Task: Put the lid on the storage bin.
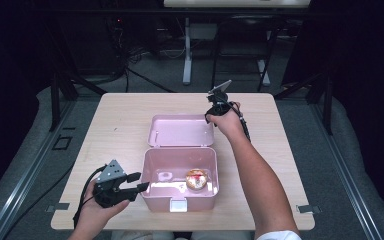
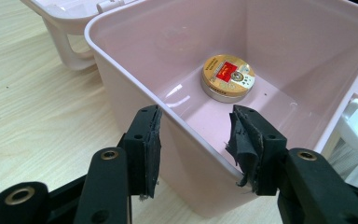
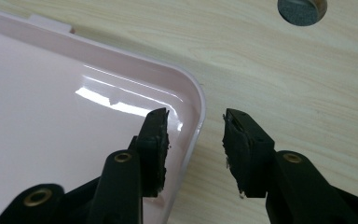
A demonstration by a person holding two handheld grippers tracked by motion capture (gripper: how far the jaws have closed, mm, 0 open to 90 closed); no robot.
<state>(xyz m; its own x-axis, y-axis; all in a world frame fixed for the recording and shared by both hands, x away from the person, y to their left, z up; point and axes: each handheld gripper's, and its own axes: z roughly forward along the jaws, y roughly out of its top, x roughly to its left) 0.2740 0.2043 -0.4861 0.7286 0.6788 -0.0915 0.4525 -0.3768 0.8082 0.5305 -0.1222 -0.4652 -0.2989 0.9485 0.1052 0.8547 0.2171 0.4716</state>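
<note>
At the box's near left corner, I have my left tool spread wide astride the wall, one pad outside, one inside, neither pressing. Inside the box, right of centre, lies a round tin. Beyond the box, its lid lies open on the counter. My right tool straddles the lid's far right corner, jaws apart, not gripping.

One pink box, one round tin
</note>
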